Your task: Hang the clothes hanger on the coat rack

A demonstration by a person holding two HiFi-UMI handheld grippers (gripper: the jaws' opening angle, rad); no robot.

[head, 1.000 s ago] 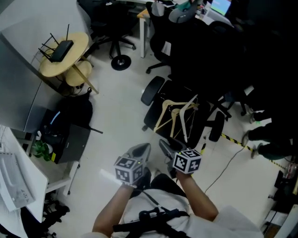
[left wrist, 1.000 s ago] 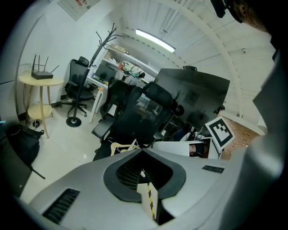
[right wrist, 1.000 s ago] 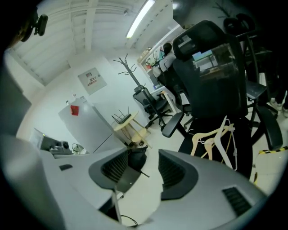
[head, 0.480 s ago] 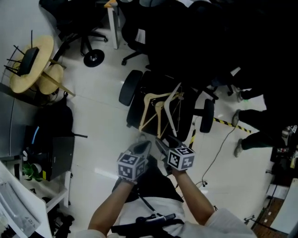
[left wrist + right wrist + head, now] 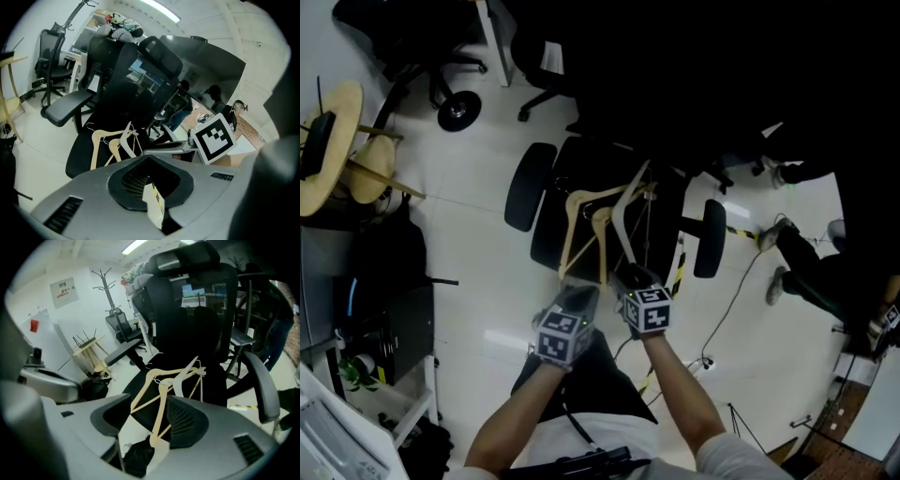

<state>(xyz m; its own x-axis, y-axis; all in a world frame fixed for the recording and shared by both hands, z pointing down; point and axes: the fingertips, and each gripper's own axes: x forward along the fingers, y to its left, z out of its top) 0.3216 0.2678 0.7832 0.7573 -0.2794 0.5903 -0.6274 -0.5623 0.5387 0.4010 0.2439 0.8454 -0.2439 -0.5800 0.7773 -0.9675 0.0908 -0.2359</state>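
Note:
Light wooden hangers [image 5: 598, 220] lie in a loose pile on the seat of a black office chair [image 5: 546, 225]. My right gripper [image 5: 630, 278] hovers at the seat's front edge. It is open and its jaws have just been opening. In the right gripper view the lower end of one hanger [image 5: 161, 394] shows in the gap of the right gripper [image 5: 150, 422], with no pad pressing on it. My left gripper [image 5: 579, 300] sits beside it, a little further back, shut and empty. The left gripper view shows the hangers [image 5: 112, 143] ahead. A coat rack [image 5: 108, 287] stands far back.
More black office chairs [image 5: 441, 66] crowd the back. A round wooden stool [image 5: 333, 141] lies tipped at the left, above a dark bag [image 5: 394, 291]. A person's feet [image 5: 783, 230] are at the right. A cable [image 5: 741, 291] and striped tape cross the floor.
Both grippers have moved forward and down toward the chair. The chair and hangers now sit closer below me, and the right gripper's tips have reached the seat's front edge.

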